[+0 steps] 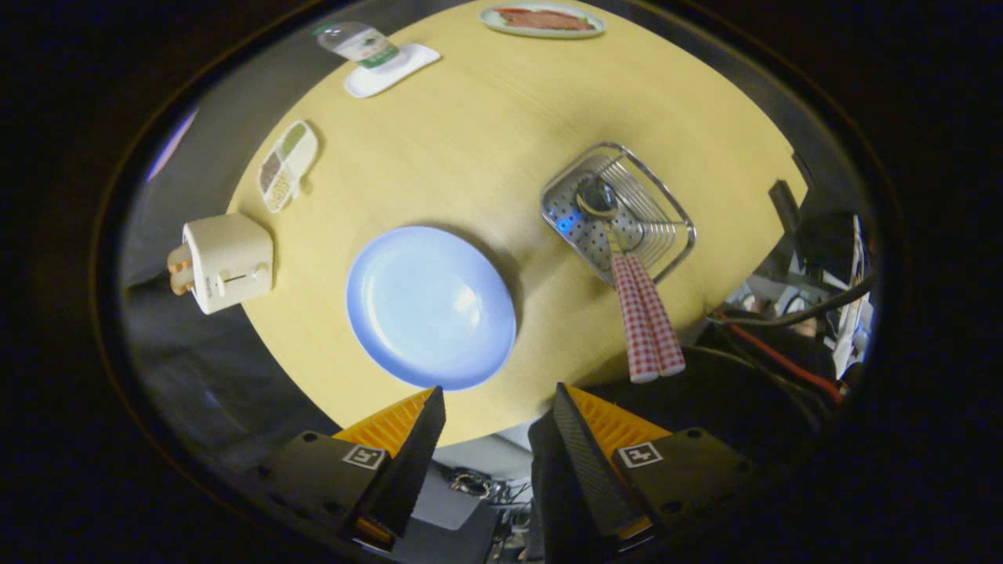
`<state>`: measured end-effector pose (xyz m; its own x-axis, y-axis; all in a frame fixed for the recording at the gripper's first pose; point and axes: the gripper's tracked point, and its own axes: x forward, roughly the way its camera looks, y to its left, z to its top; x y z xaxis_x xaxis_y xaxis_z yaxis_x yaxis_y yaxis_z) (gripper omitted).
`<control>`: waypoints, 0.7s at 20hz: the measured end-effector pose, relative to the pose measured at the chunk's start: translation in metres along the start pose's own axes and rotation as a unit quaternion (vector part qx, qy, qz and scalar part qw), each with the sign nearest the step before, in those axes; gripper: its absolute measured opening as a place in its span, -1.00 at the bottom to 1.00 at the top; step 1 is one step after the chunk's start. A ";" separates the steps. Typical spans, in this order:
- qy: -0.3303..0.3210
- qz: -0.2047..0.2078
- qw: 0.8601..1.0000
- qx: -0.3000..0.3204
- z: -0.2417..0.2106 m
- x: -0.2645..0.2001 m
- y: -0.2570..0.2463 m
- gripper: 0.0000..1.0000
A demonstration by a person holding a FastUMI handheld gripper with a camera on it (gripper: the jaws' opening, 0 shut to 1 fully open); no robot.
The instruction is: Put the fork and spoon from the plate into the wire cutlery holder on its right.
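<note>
Toaster [227, 262] sits left of blue plate [431, 307], w/ sectioned snack dish [287, 164] beyond it. Plate bare. Gripper [497, 407] hangs above table's [486, 125] near edge, just this side of plate, fingers apart, gripping nothing. Right of plate: wire cutlery holder [619, 211], fork & spoon [646, 321] inside, checkered handles sticking out toward gripper.

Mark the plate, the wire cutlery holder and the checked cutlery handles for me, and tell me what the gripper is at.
plate [430, 305]: gripper view, centre of its bare face.
wire cutlery holder [678, 213]: gripper view, its right rim wire.
checked handles [646, 325]: gripper view, mid-length, leaning out of the holder.
gripper [497, 427]: gripper view, fingers open, holding nothing.
</note>
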<state>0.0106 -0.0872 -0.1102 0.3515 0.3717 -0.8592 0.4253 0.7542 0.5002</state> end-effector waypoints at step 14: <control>-0.503 0.138 0.824 -0.222 0.103 -0.038 0.086 0.79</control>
<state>0.1193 -0.0920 -0.0232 0.9920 0.0945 -0.0841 -0.0554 0.9224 0.3823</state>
